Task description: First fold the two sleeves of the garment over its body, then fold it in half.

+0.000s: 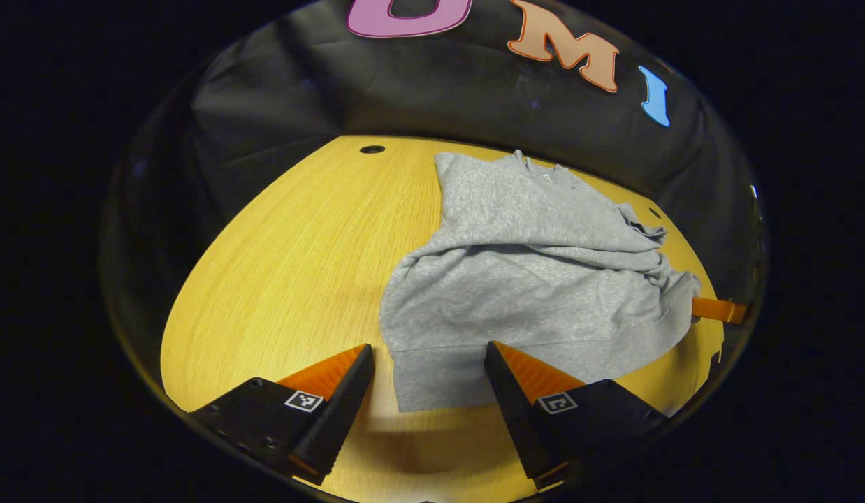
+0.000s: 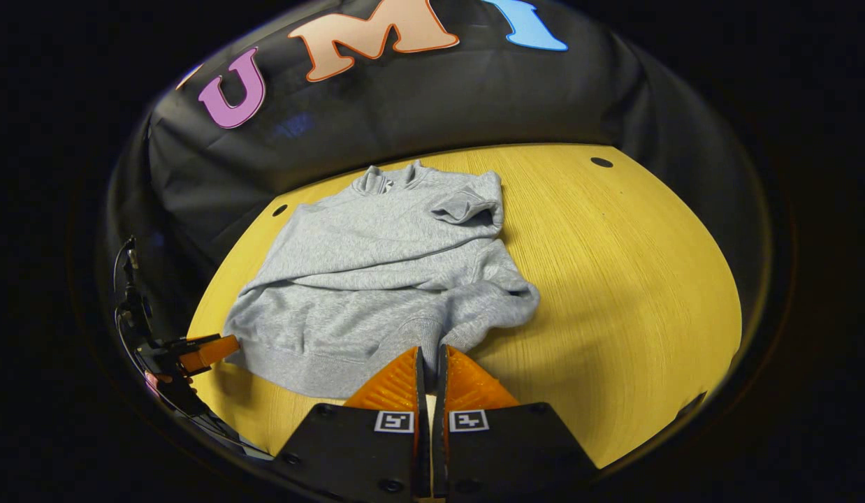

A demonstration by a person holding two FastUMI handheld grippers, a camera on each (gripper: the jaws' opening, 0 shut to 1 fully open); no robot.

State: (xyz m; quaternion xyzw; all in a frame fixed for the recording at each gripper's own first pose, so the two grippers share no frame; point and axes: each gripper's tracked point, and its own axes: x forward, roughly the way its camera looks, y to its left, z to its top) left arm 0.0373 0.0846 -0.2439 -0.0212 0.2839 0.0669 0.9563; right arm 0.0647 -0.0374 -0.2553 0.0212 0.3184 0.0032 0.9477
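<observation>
While your right gripper (image 2: 430,363) pinches the hem of the grey sweatshirt (image 2: 383,279) with its fingers clamped together on the fabric, bring your left gripper (image 1: 429,363), fingers wide apart, down onto the near hem corner before lifting. Raise both corners evenly toward the collar. Both sleeves look folded over the body, which lies rumpled on the wooden table (image 2: 614,279).

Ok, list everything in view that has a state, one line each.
Grey sweatshirt: lying on the table, sleeves folded over its body, hem still unfolded.
Left gripper: open, fingers either side of the hem corner.
Right gripper: shut at the hem's edge; whether it pinches cloth, unclear.
Wooden table: bearing the sweatshirt.
</observation>
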